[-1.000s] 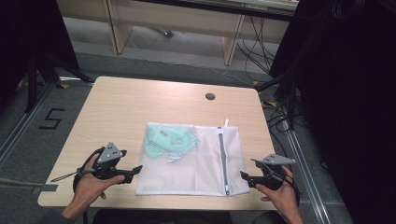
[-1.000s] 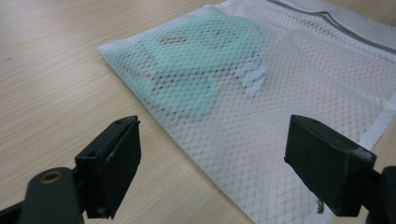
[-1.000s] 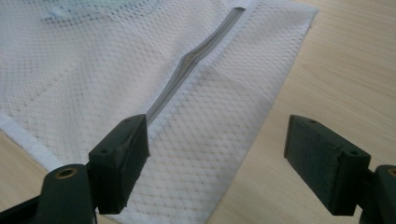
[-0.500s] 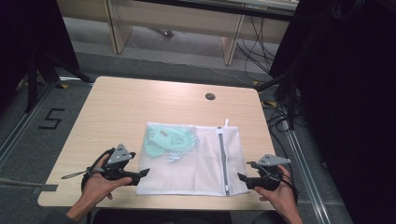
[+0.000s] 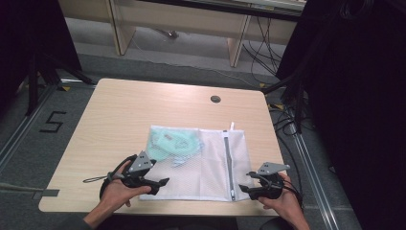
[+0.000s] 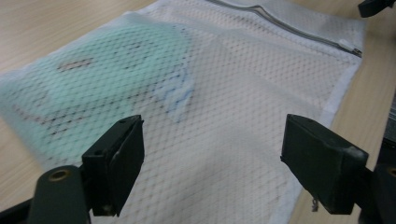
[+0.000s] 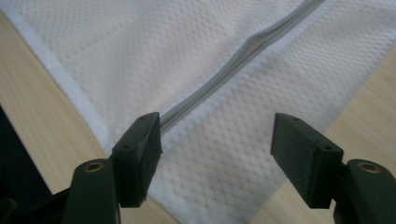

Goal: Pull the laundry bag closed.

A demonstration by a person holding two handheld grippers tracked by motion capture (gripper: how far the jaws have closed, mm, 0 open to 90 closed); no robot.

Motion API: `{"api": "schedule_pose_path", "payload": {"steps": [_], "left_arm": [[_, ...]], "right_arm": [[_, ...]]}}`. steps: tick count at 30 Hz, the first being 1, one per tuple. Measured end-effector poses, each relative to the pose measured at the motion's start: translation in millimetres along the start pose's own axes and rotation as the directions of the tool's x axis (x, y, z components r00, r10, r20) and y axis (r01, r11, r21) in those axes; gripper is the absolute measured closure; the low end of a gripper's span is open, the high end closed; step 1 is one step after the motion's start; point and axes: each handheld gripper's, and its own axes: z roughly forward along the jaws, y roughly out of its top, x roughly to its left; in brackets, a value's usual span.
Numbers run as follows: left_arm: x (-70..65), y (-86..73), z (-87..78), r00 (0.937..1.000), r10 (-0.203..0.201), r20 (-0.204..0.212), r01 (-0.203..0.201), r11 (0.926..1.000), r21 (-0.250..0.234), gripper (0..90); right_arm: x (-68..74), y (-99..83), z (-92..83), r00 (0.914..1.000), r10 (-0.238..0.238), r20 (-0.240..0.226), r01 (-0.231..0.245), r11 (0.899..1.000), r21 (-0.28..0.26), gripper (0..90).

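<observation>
White mesh bag (image 5: 201, 163) lies flat at the near edge of the surface (image 5: 143, 105), so both released tools flank it: left tool (image 5: 160, 184) over its left corner, right tool (image 5: 243, 188), jaws just closing, empty, around the zipper (image 7: 243, 51) end.

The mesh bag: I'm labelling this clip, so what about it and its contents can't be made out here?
- Green cloth inside the mesh bag: left gripper view, veiled by mesh and blurred; what kind of item it is can't be told.
- Zipper: right gripper view, its near end is hidden behind the right claw, its far end cut by the top edge.
- Zipper pull: high view, too small to find.
</observation>
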Motion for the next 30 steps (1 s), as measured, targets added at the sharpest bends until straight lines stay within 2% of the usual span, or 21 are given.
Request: {"api": "schedule_pose_path", "payload": {"steps": [2, 3, 4, 5, 6, 8, 10, 11, 12, 13, 14, 15, 16, 18, 19, 20, 22, 24, 25, 26, 30], "left_arm": [[-5.6, 0.7, 3.3, 0.9990, 0.040, 0.021, -0.040, 0.9990, 0.018, 21.0], [-7.8, 1.6, 4.0, 0.9982, 0.055, 0.026, -0.055, 0.9983, 0.017, 21.2], [-7.8, 1.6, 4.0, 0.9982, 0.055, 0.026, -0.055, 0.9983, 0.017, 21.6], [-10.4, 1.4, 5.9, 0.9988, 0.044, 0.022, -0.044, 0.9990, 0.008, 21.6], [-12.3, 1.6, 7.6, 0.9987, 0.042, 0.027, -0.042, 0.9991, 0.005, 21.6], [-16.0, 1.8, 11.0, 0.9975, 0.057, 0.042, -0.058, 0.9979, 0.030, 21.9], [-16.0, 2.1, 12.6, 0.9959, 0.075, 0.051, -0.077, 0.9968, 0.024, 21.9], [-18.9, 2.0, 14.0, 0.9979, 0.042, 0.050, -0.043, 0.9989, 0.017, 21.9], [-17.6, 3.1, 13.9, 0.9959, 0.072, 0.055, -0.074, 0.9969, 0.027, 21.9], [-18.8, 3.2, 15.0, 0.9971, 0.056, 0.052, -0.057, 0.9980, 0.027, 22.0], [-18.4, 3.9, 16.8, 0.9948, 0.080, 0.063, -0.082, 0.9960, 0.034, 22.0], [-21.2, 3.0, 18.5, 0.9971, 0.042, 0.064, -0.043, 0.9987, 0.026, 22.1], [-21.2, 3.0, 18.5, 0.9971, 0.042, 0.064, -0.043, 0.9987, 0.026, 22.1], [-21.0, 4.6, 18.9, 0.9948, 0.070, 0.073, -0.073, 0.9967, 0.034, 22.2], [-24.0, 4.2, 20.5, 0.9966, 0.040, 0.072, -0.042, 0.9988, 0.023, 22.2], [-23.5, 4.7, 21.1, 0.9951, 0.052, 0.084, -0.055, 0.9978, 0.036, 22.2], [-27.4, 4.6, 23.5, 0.9956, 0.045, 0.082, -0.048, 0.9985, 0.028, 22.3], [-27.3, 6.0, 24.9, 0.9917, 0.080, 0.101, -0.084, 0.9955, 0.043, 22.3], [-30.4, 5.4, 27.7, 0.9934, 0.056, 0.100, -0.059, 0.9979, 0.027, 22.3], [-30.5, 5.8, 27.7, 0.9923, 0.064, 0.106, -0.069, 0.9966, 0.045, 22.3], [-35.7, 5.5, 33.3, 0.9913, 0.062, 0.116, -0.067, 0.9968, 0.044, 22.2]], "right_arm": [[5.3, 2.2, 0.5, 0.9991, 0.003, -0.041, -0.001, 0.999, 0.039, 41.4], [4.1, 2.1, 4.0, 0.9988, -0.032, -0.036, 0.032, 0.999, 0.019, 43.6], [4.1, 2.1, 4.0, 0.9988, -0.032, -0.036, 0.032, 0.999, 0.019, 43.6], [9.9, 4.3, 6.3, 0.9957, -0.009, -0.092, 0.015, 0.998, 0.060, 47.5], [10.8, 4.4, 8.3, 0.9939, -0.013, -0.109, 0.020, 0.998, 0.060, 48.0], [10.0, 5.1, 10.4, 0.9913, -0.050, -0.122, 0.059, 0.996, 0.073, 49.3], [12.6, 5.4, 10.7, 0.9906, -0.030, -0.133, 0.041, 0.996, 0.081, 49.6], [13.1, 6.4, 13.2, 0.9879, -0.047, -0.148, 0.060, 0.995, 0.083, 50.4], [13.1, 6.4, 13.2, 0.9879, -0.047, -0.148, 0.060, 0.995, 0.083, 50.4], [13.8, 7.0, 14.6, 0.9844, -0.056, -0.167, 0.072, 0.994, 0.088, 51.5], [14.2, 7.6, 15.8, 0.9823, -0.068, -0.174, 0.085, 0.992, 0.089, 51.9], [15.9, 7.9, 16.2, 0.9829, -0.063, -0.173, 0.082, 0.991, 0.105, 52.0], [14.7, 8.4, 17.1, 0.9798, -0.080, -0.183, 0.099, 0.990, 0.097, 52.5], [17.8, 8.7, 19.5, 0.9772, -0.074, -0.199, 0.098, 0.989, 0.112, 53.1], [17.4, 9.4, 20.1, 0.9757, -0.093, -0.198, 0.117, 0.986, 0.116, 53.4], [19.3, 9.5, 20.9, 0.9753, -0.083, -0.205, 0.109, 0.986, 0.122, 53.9], [18.6, 11.4, 20.9, 0.9711, -0.109, -0.212, 0.140, 0.980, 0.138, 54.4], [19.4, 11.6, 22.4, 0.9700, -0.107, -0.218, 0.140, 0.980, 0.142, 54.7], [19.4, 11.6, 22.4, 0.9700, -0.107, -0.218, 0.140, 0.980, 0.142, 54.7], [19.6, 11.6, 23.3, 0.9683, -0.113, -0.223, 0.147, 0.978, 0.146, 54.8], [20.8, 13.0, 25.5, 0.9643, -0.125, -0.234, 0.163, 0.974, 0.154, 55.0]]}}
